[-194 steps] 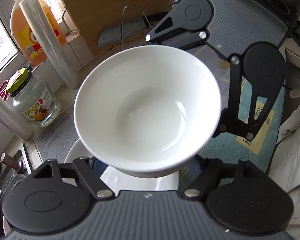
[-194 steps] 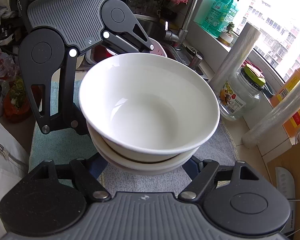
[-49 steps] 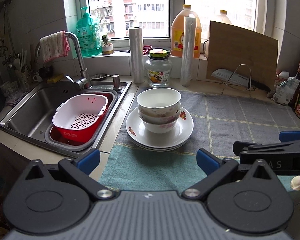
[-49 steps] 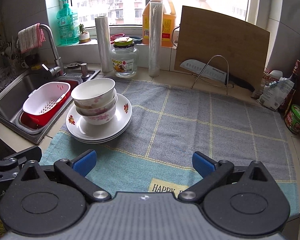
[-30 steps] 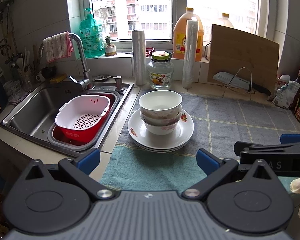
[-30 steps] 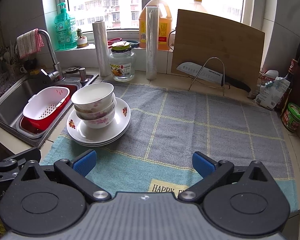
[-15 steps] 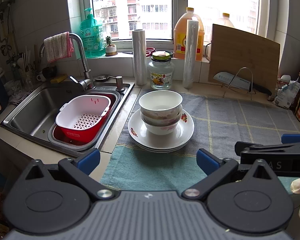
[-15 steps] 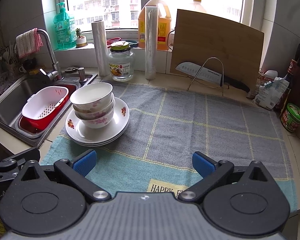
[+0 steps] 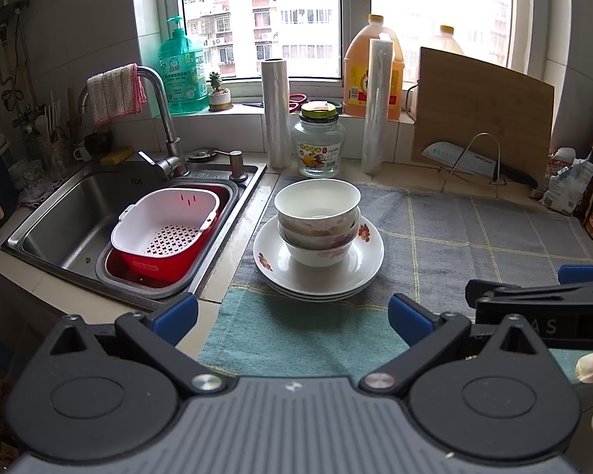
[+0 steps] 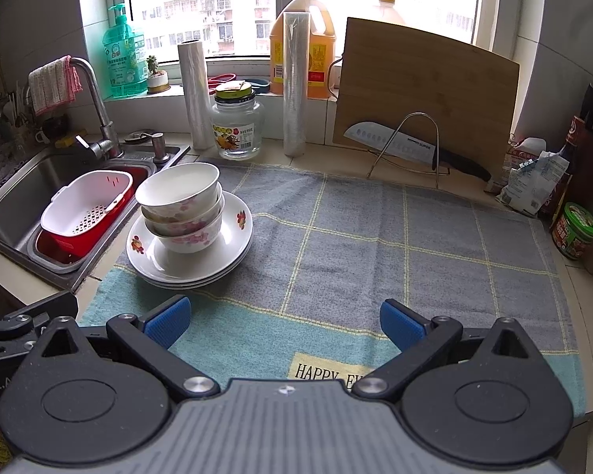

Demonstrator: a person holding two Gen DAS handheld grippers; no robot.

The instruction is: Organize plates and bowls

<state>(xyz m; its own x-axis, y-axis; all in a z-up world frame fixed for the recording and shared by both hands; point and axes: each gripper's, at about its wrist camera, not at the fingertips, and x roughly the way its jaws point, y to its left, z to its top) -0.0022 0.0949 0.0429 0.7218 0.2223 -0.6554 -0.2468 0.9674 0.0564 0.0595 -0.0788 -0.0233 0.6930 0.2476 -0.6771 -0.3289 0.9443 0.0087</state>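
Here, both claws point(image 9: 292, 312) point(image 10: 284, 322) spread, empty; lower bowls point(image 9: 316, 237) half hidden, nested on plates point(image 9: 355, 276).

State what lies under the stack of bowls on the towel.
The bowls stand on stacked white floral plates, which rest on the towel. The plates' centres under the bowls are hidden.

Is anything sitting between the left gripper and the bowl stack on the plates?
Nothing visible. Only bare towel lies between the open left gripper and the stacked white floral bowls on the white floral plates.
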